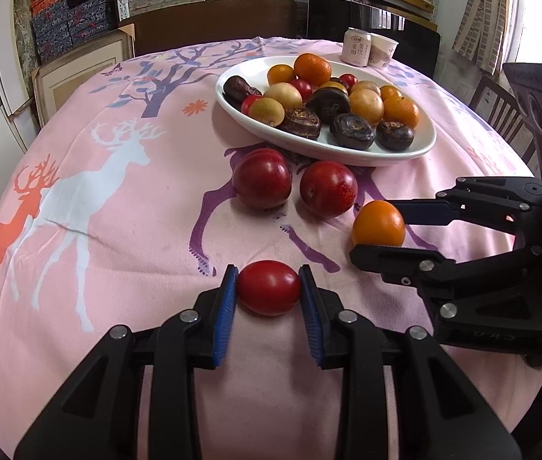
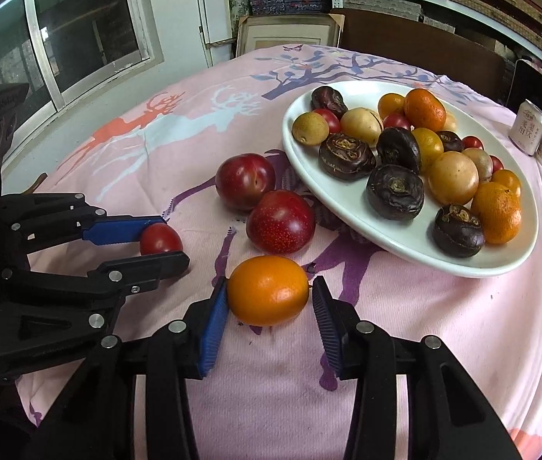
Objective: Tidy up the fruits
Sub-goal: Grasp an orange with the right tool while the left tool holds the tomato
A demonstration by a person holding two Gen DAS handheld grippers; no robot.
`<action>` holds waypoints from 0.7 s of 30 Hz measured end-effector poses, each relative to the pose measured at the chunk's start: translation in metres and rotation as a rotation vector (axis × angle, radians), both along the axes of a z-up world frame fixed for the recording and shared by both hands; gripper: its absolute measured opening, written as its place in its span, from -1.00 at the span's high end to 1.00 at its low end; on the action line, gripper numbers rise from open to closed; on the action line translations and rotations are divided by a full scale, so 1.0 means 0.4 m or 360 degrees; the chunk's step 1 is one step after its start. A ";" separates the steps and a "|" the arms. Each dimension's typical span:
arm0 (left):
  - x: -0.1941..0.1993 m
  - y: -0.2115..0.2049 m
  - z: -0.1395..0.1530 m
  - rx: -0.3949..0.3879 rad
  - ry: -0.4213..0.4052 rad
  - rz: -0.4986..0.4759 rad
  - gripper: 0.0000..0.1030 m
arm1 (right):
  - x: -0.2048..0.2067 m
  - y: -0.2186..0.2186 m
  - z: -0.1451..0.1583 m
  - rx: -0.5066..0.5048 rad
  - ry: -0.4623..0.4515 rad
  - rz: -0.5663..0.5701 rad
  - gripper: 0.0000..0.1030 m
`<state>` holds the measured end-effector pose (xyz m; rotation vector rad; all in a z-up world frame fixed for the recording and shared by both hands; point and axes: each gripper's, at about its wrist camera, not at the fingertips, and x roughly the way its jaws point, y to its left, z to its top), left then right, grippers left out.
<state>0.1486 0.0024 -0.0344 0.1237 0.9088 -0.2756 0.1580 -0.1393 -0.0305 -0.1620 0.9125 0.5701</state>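
Fruit gripped on the pink tablecloth point(image 1: 117, 230)

A cherry tomato point(image 1: 269, 287) was pinched by the left gripper point(image 1: 269, 293), a small orange point(image 2: 267, 290) by the right gripper point(image 2: 269, 299), near the white plate point(image 2: 347, 207).

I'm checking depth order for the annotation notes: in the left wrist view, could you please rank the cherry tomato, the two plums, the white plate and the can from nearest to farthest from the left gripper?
1. cherry tomato, between the left gripper pads.
2. two plums, side by side mid-table; too close to call.
3. white plate, behind the plums.
4. can, at the far table edge.
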 end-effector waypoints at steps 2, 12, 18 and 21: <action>0.000 -0.001 -0.001 0.0004 0.0000 0.0001 0.39 | -0.001 -0.005 0.001 0.0015 0.0007 -0.0002 0.14; -0.001 -0.003 -0.001 0.0008 -0.0001 0.0000 0.39 | -0.021 -0.040 0.009 0.0090 0.0020 -0.0021 0.15; -0.002 -0.004 -0.001 0.0005 -0.0001 -0.0002 0.39 | -0.040 -0.079 0.014 0.0158 0.0031 -0.0057 0.15; -0.006 -0.007 -0.001 0.0007 -0.0001 -0.0007 0.39 | -0.052 -0.097 0.017 0.0179 0.0028 -0.0075 0.15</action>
